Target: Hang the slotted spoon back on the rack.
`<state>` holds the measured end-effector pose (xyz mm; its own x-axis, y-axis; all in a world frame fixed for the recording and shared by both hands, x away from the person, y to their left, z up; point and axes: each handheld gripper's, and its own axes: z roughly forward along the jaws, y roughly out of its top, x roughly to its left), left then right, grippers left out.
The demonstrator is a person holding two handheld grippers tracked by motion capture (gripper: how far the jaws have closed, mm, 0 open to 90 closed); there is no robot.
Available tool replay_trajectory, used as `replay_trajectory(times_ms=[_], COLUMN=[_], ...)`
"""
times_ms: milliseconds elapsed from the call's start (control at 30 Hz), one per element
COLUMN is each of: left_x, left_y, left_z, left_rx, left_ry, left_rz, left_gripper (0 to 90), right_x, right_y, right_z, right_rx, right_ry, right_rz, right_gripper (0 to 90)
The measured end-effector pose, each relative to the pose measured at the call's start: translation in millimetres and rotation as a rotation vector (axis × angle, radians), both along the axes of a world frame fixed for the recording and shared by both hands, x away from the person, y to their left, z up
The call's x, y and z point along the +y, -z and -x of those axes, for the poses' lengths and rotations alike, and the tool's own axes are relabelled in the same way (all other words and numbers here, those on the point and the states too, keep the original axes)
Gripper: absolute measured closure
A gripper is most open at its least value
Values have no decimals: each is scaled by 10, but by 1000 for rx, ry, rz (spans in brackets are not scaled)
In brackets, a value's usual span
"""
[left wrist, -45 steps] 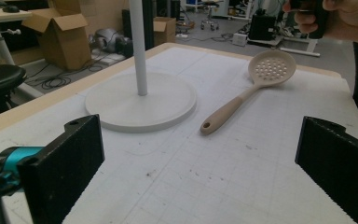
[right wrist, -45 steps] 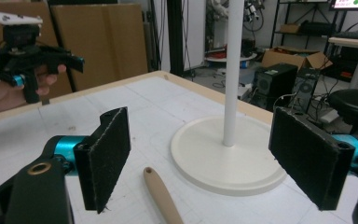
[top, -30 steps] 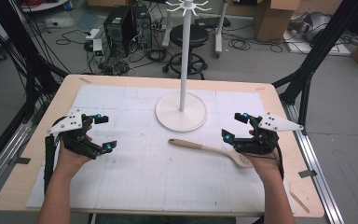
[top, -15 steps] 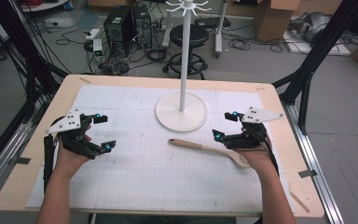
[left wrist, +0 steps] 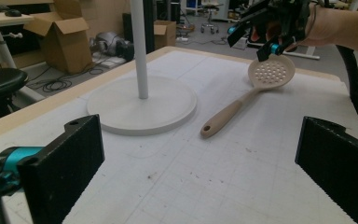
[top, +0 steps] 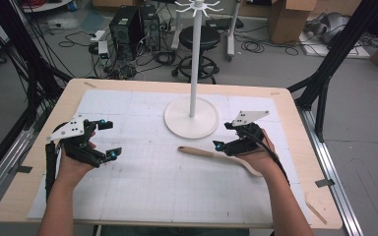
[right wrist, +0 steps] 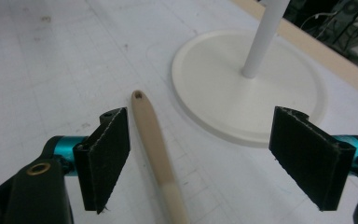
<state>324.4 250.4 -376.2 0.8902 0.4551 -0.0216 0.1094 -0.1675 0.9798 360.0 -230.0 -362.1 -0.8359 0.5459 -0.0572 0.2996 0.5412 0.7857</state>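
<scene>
white gridded mat [top: 142, 196] on wooden table [top: 39, 182], cables [top: 142, 54] on grey floor [top: 364, 123]

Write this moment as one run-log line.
right gripper: open, jaws straddling slotted spoon handle | left gripper: open, idle | spoon: flat on mat beside stand base

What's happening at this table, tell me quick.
A person holds a two-jaw gripper in each hand. The right gripper hovers with open jaws over the handle of a beige slotted spoon that lies flat on the white mat, beside the round base of a white hanger stand. Nothing is gripped yet. The left gripper waits open at the other side of the table, apart from everything.
</scene>
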Motion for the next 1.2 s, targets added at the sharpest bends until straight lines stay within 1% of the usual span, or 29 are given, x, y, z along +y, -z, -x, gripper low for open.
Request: replay_trajectory(times_ms=[33, 67, 167, 200, 233, 267, 300, 367, 400, 500, 533, 567, 633, 667, 733, 800, 833, 867, 900, 933, 1167, 1200], left_x=[-1, -2, 0, -1, 2, 2, 3, -1, -2, -4, -1, -2, 2, 3, 3, 3, -1, 0, 2, 3, -7, -7], left_y=[0, 0, -1, -1, -1, 0, 0, 1, 1, 2, 2, 3, 4, 3, 3, 2, 3, 2, 2, 2, 6, 7], left_z=[0, 0, 1, 1, 0, -1, -1, -1, 0, 1, -1, -1, -2, -3, -2, -1, 0, -1, -1, -3, -3, -3], left_rx=[0, 0, -2, -1, -3, -2, -1, -1, 0, 1, 1, 2, 2, 1, 2, 0, 0, -1, 0, -1, 4, 4], left_ry=[2, 1, 2, 1, 2, 2, 2, 1, 1, 1, 3, 1, 1, 1, 2, 2, 1, 1, 3, 1, 0, 1], left_rz=[0, -1, -2, 1, 0, 0, -4, -3, -4, -3, -4, -3, -7, -9, -9, -9, -6, -7, -7, -9, -6, -6], left_gripper=[17, 17, 17, 17, 17, 17, 17, 17, 17, 17, 17, 17, 17, 17, 17, 17, 17, 17, 17, 17, 17, 17], right_x=[0, 29, 56, 56, 76, 76, 98, 103, 113, 144, 155, 176, 227, 227, 267, 275, 286, 293, 293, 299, 307, 311], right_y=[0, 50, 113, 113, 156, 156, 189, 197, 214, 270, 285, 312, 360, 360, 406, 415, 433, 451, 451, 467, 495, 505], right_z=[0, -28, -64, -64, -81, -81, -91, -94, -98, -119, -117, -121, -117, -117, -129, -130, -136, -143, -143, -142, -141, -141], right_rx=[0, 19, 36, 36, 54, 54, 69, 73, 86, 98, 112, 118, 139, 139, 146, 152, 158, 168, 168, 175, 191, 199], right_ry=[0, 2, -2, -2, -4, -4, -8, -12, -14, -27, -24, -40, -51, -51, -64, -65, -70, -79, -79, -76, -82, -85], right_rz=[0, 30, 72, 72, 93, 93, 118, 122, 131, 171, 182, 198, 230, 230, 258, 265, 274, 293, 293, 307, 336, 345], right_gripper=[201, 203, 209, 209, 212, 212, 223, 224, 230, 236, 239, 243, 252, 252, 273, 281, 296, 331, 331, 355, 405, 421])
